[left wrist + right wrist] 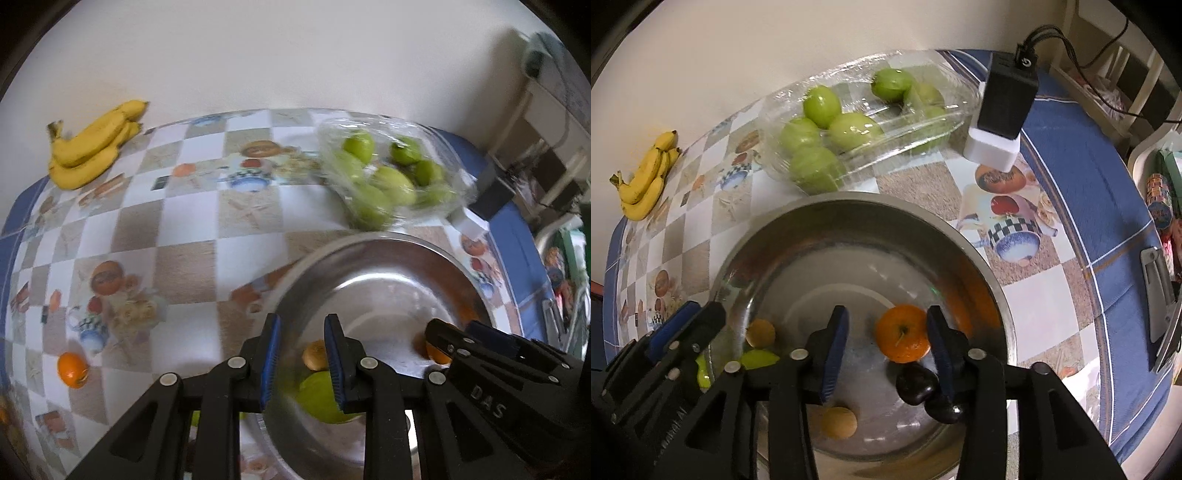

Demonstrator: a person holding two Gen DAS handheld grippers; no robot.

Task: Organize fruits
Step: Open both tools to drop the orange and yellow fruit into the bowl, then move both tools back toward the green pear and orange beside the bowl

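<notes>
My right tongs point steeply down into the steel bowl with the jaws apart. An orange lies on the bowl floor between them, hard against the right-hand pad and clear of the other, so nothing is clamped. Just below it, by the same finger, sit two dark fruits.

My left tongs hang over the bowl's left rim, drawn as close as they go. A narrow gap shows between the blue pads, and I cannot make out anything pinched there. Under them in the bowl lie a green fruit and a small tan fruit. Another tan one rests nearer my right tongs.

The bowl stands on the table, which is covered by a checked cloth with a blue border. Behind the bowl, toward the table's far edge by the wall, is a clear plastic tray of green fruits, with film over it. A black-and-white block with cables stands at the tray's right end. A bunch of bananas lies at the far left corner against the wall. A loose orange sits on the cloth well to the left of the bowl, toward the near edge.
</notes>
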